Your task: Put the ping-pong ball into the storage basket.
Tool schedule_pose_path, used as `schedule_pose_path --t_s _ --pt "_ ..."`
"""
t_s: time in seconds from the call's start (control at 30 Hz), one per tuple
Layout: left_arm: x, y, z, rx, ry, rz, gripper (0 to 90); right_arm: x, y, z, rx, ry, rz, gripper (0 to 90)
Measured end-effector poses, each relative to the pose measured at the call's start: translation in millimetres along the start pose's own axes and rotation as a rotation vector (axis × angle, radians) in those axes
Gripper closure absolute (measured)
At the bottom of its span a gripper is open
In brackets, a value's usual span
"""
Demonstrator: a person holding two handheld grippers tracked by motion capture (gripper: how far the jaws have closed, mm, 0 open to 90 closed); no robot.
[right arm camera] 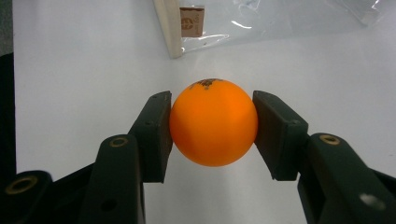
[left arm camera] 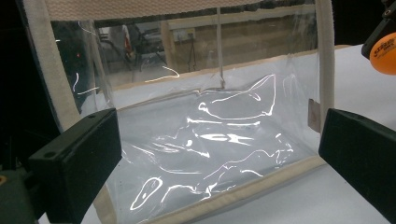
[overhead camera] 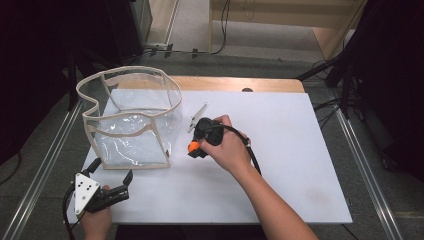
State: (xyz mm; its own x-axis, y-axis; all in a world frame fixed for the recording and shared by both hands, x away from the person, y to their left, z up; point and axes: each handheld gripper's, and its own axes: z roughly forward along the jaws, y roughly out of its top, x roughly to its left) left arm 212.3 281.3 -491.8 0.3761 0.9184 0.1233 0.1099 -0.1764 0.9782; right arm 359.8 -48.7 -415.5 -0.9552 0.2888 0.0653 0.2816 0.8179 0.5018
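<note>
A: From the high view, my right gripper (overhead camera: pixel 194 148) holds the orange ball (overhead camera: pixel 192 147) above the white board (overhead camera: pixel 280 165), just beside the clear bag (overhead camera: pixel 131 120).

B: And the left gripper (overhead camera: pixel 111 176)?

A: In its own view the jaws stand spread, empty, facing the bag's wall.

B: Right gripper view?

A: Both pads pinch the ball squarely. I judge the carry is under way; next I must clear the rim and drop it inside.

one orange ball (right arm camera: pixel 213 122), one clear plastic bag (overhead camera: pixel 131 117) with beige trim, one pale clip (overhead camera: pixel 197 118), two handheld grippers, one white surface (overhead camera: pixel 280 165)
</note>
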Motion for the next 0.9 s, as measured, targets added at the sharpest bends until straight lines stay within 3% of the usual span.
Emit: schedule_pose_path --t_s 0.9 --pt "-0.3 0.0 0.3 0.000 -0.001 0.000 0.0 -4.0 22.2 -27.6 0.005 0.022 -0.024 48.2"
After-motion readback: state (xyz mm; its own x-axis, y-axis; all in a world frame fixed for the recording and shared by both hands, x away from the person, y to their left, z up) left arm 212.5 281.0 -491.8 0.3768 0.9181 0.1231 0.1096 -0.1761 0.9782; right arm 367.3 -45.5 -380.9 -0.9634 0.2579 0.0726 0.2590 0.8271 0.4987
